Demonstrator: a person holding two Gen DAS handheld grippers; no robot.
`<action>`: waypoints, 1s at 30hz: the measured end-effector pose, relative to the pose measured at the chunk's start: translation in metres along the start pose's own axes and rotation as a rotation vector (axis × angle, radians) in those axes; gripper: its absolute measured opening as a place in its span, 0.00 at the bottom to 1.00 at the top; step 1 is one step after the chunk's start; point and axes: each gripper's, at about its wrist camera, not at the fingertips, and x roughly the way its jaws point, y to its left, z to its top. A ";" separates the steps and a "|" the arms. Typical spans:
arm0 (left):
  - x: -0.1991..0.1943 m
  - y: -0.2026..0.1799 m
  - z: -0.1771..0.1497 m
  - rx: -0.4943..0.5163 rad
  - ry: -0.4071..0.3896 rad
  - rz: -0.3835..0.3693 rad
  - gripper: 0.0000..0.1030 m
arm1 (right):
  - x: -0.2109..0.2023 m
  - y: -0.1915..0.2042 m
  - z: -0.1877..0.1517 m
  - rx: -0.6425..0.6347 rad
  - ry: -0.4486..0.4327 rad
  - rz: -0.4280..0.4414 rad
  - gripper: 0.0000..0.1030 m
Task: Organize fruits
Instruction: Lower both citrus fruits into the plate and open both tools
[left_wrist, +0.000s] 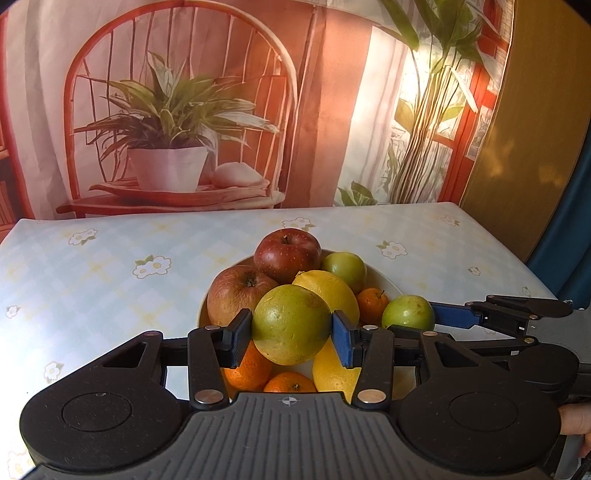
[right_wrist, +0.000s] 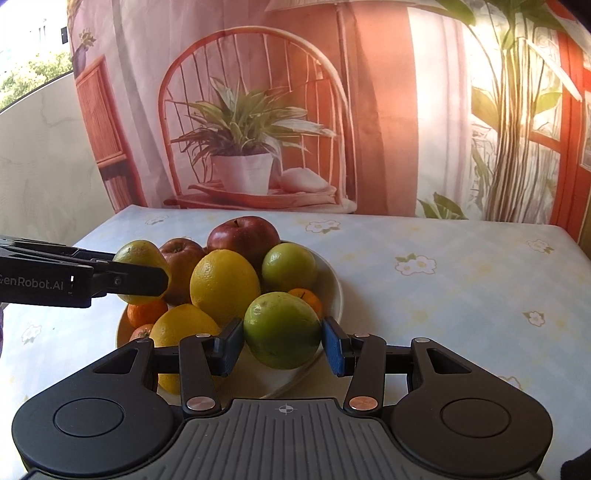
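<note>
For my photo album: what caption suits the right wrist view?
Right gripper lifts a green fruit above a full white plate.

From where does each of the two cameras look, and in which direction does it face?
Left wrist: sits on the left gripper, facing forward and down at the fruit plate; its fingers hold a green fruit; the right gripper enters from the right.
Right wrist: sits on the right gripper, facing the same plate; it holds another green fruit; the left gripper enters from the left.
Shared: plate, apples, lemons, floral tablecloth, plant backdrop.
</note>
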 end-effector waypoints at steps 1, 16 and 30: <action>0.002 0.000 0.000 0.001 0.005 0.001 0.47 | 0.002 0.000 0.000 0.000 0.003 0.001 0.41; 0.013 0.005 0.003 -0.021 0.045 -0.012 0.48 | 0.012 0.008 0.000 -0.039 0.033 -0.002 0.42; -0.028 0.015 0.000 -0.021 -0.038 -0.032 0.49 | -0.034 0.015 -0.003 -0.012 -0.054 0.018 0.42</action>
